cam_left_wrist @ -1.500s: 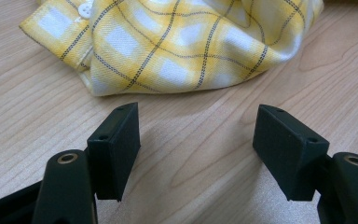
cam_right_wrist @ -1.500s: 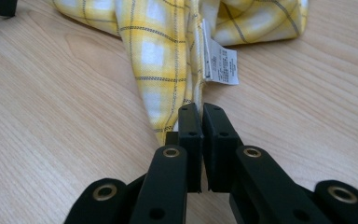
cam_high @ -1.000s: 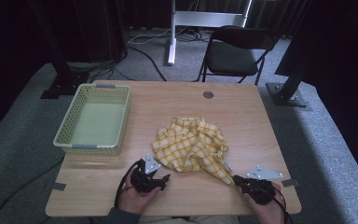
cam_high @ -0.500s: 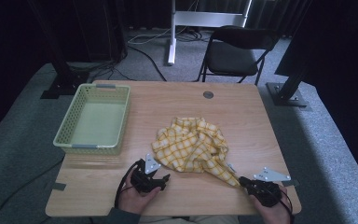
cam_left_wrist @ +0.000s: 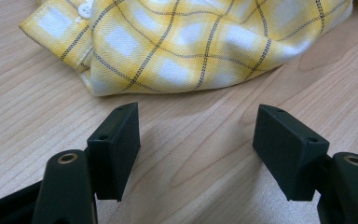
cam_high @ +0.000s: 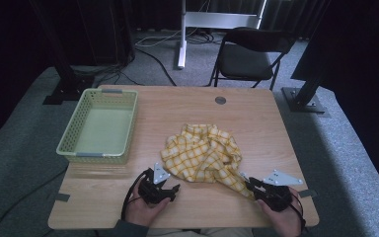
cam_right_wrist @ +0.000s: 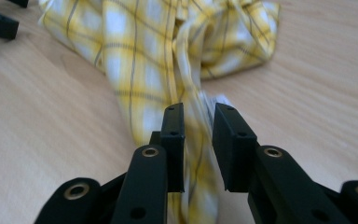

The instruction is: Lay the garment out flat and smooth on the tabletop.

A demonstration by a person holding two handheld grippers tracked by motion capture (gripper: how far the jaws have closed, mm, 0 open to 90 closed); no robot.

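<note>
A crumpled yellow checked shirt (cam_high: 202, 153) is lying mid-counter (cam_high: 187, 106), right of a basket (cam_high: 101, 126). The right tool (cam_high: 250, 183) has just been opening, jaws loosely astride a stretched corner, seemingly releasing it. The left tool (cam_high: 170, 183) is resting wide open and empty beside the hem. Next likely calls for a fresh grasp.

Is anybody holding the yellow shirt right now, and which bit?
The right gripper has just been opening around a pulled-out corner of the shirt, so it looks let go. The left gripper is open, holding nothing.
</note>
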